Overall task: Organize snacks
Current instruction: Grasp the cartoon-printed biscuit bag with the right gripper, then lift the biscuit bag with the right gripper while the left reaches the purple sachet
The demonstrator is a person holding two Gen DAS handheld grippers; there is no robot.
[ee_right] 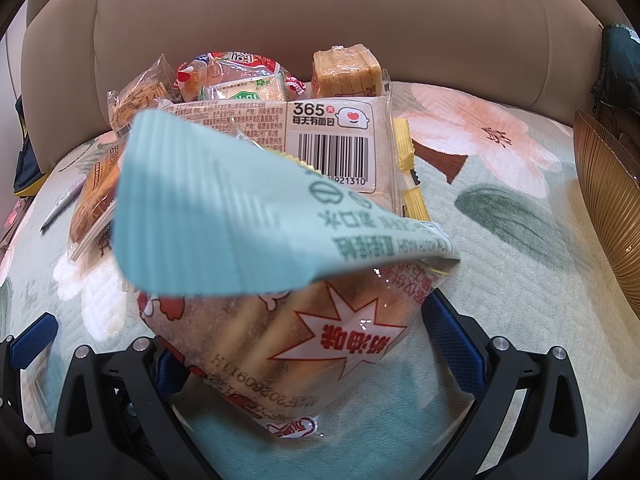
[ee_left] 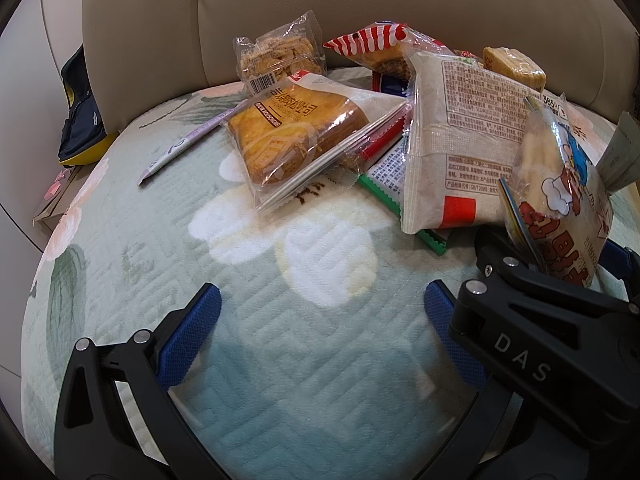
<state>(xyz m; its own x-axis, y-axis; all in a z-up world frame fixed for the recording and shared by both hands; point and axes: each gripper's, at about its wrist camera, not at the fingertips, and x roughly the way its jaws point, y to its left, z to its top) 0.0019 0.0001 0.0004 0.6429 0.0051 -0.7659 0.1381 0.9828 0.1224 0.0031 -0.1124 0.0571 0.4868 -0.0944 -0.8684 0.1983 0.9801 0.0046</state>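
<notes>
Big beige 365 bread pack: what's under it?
Under the 365 bread pack, a green-edged packet and a red-edged wrapper poke out on the left wrist view; a yellow packet shows at its other side. Anything else beneath it is covered.

Pale green quilted fabric cover with floral print (ee_left: pixel 132 248): soft, matt cloth, stitched in ridged lines. Beige padded backrest (ee_left: pixel 360 12) at 12 o'clock: smooth leather-like upholstery, faint sheen. Clear glossy plastic wrapper around golden bread slice (ee_left: pixel 296 136): crinkled, reflective, with serrated seals. Beige matt-printed plastic bread packet (ee_left: pixel 452 136): clear glossy seam strip. Left gripper (ee_left: pixel 322 316): matt black moulded plastic arms, silver metal pins, blue jaws with a knurled rubbery texture. Glossy clear film snack bag with red star print (ee_right: pixel 280 340) between the right gripper (ee_right: pixel 304 344) jaws. Pale blue matt ribbed wrapper flap (ee_right: pixel 224 200).
</notes>
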